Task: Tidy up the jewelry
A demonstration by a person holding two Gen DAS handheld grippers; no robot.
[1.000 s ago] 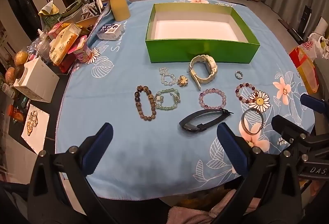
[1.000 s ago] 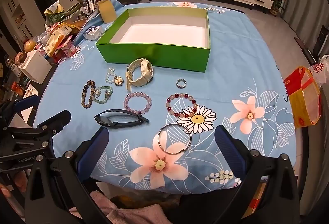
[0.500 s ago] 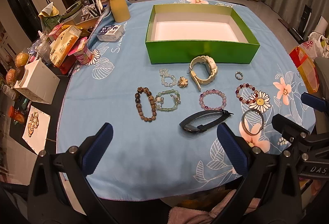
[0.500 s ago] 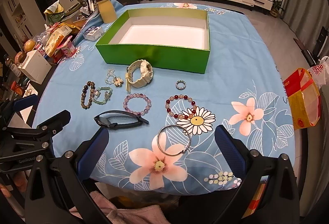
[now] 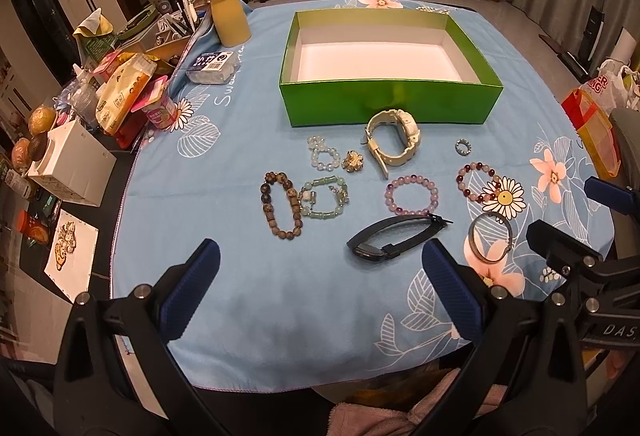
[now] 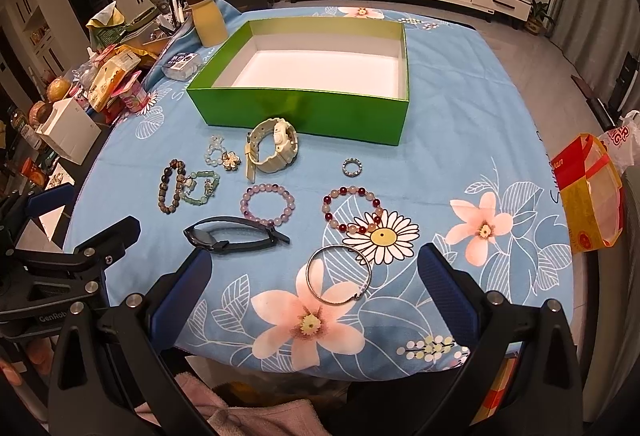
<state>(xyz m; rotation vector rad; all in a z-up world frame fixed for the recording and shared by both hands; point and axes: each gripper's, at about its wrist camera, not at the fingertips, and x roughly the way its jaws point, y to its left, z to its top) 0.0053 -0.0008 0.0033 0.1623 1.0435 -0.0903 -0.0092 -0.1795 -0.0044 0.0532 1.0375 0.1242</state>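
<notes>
- Almost nothing has changed over the last second — both views have drifted only a touch, and every piece of jewelry lies where it lay.
- The left tool (image 5: 320, 288) is spread wide with nothing in it, hovering over the near edge of the desk (image 5: 248, 300); the black band (image 5: 394, 238) lies just ahead, toward its right finger.
- The right tool (image 6: 316, 290) is equally wide and empty, with the silver bangle (image 6: 339, 274) directly ahead between its fingers.
- Farther out: the purple bead bracelet (image 6: 268, 205), the red bead bracelet (image 6: 352, 210) and the cream watch (image 6: 274, 146), which sits just short of the green box (image 6: 296, 108).
- The box holds nothing — so sorting seems not to have begun; the bangle looks the likeliest first pick.
</notes>
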